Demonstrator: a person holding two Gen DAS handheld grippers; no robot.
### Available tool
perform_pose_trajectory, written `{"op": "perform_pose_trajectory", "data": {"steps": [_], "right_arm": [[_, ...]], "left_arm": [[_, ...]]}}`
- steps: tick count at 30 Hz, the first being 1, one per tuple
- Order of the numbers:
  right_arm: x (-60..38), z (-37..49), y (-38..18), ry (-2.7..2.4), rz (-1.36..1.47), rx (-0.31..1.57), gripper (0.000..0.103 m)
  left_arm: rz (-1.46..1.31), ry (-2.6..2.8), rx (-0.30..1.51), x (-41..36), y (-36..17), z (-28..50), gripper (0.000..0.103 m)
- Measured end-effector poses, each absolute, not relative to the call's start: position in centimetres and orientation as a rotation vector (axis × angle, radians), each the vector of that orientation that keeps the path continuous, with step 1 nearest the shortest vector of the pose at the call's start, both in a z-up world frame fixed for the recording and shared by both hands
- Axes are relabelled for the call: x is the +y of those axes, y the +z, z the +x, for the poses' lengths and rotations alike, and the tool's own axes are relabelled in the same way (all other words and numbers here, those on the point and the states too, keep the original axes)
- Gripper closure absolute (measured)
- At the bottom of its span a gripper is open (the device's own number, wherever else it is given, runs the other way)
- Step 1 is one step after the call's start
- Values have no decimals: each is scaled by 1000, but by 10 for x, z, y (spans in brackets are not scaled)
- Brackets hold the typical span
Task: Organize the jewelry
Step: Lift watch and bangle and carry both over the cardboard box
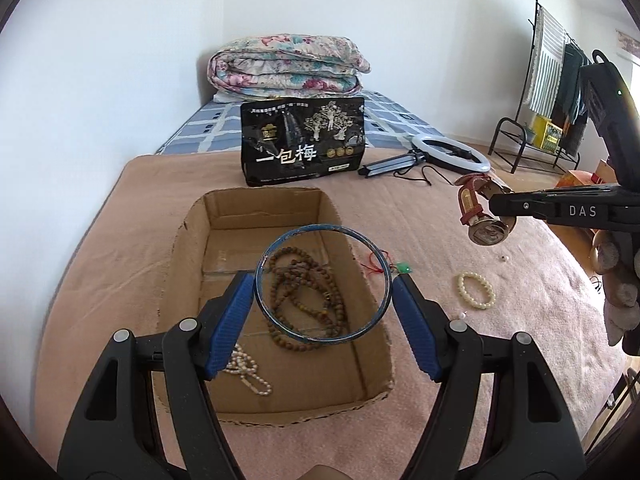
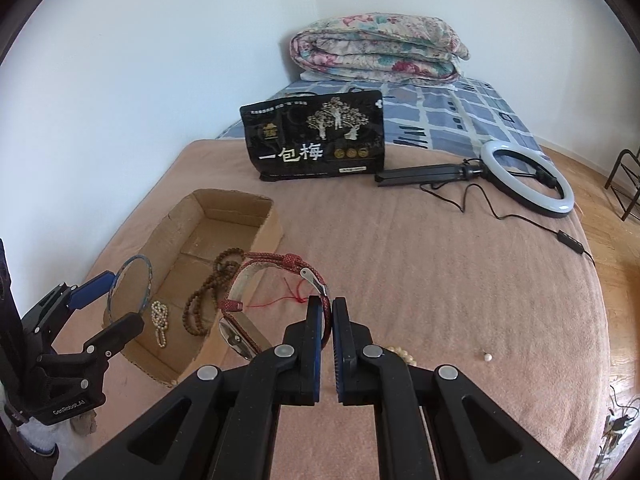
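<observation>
My left gripper [image 1: 323,286] holds a blue bangle [image 1: 280,240] between its blue pads, above the open cardboard box [image 1: 184,248]. In the box lie a brown bead necklace [image 1: 316,300] and a white pearl strand [image 1: 248,376]. My right gripper [image 2: 327,312] is shut on the strap of a red watch [image 2: 276,264], held above the pink blanket right of the box; the watch also shows in the left wrist view [image 1: 476,208]. A cream bead bracelet [image 1: 476,290] and a red string with a green charm [image 1: 384,266] lie on the blanket.
A black snack bag [image 1: 302,140] stands behind the box. A ring light on a tripod [image 2: 524,176] with its cable lies at the right. A folded floral quilt [image 2: 376,48] sits at the far end. A loose pearl [image 2: 487,357] lies on the blanket. A clothes rack [image 1: 556,92] stands by the wall.
</observation>
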State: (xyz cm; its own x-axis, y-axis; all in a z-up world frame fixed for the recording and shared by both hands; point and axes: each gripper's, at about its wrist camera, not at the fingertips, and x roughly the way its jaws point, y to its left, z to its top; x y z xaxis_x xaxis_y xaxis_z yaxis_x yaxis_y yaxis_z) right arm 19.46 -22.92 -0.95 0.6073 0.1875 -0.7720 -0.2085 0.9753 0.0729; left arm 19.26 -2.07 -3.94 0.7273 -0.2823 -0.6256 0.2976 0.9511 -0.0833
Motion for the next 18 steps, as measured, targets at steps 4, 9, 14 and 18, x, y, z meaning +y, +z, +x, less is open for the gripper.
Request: {"op": "perform_pose_trajectory", "data": {"steps": [4,9,14,18], "right_arm": [[-203,208,-14,252,-44,897,101],[-174,225,-19,279,-65,905,101],[-152,238,-23,295,-87,906,101],[-142,247,-30,299,-79,919,100]], "left_arm": [[24,-291,692,-3,-44,199,30],[1,-268,706,15,-51,208,30],[-2,-265,714,22,-56,212,30],[-12,-268,720,25,-60,212,30]]}}
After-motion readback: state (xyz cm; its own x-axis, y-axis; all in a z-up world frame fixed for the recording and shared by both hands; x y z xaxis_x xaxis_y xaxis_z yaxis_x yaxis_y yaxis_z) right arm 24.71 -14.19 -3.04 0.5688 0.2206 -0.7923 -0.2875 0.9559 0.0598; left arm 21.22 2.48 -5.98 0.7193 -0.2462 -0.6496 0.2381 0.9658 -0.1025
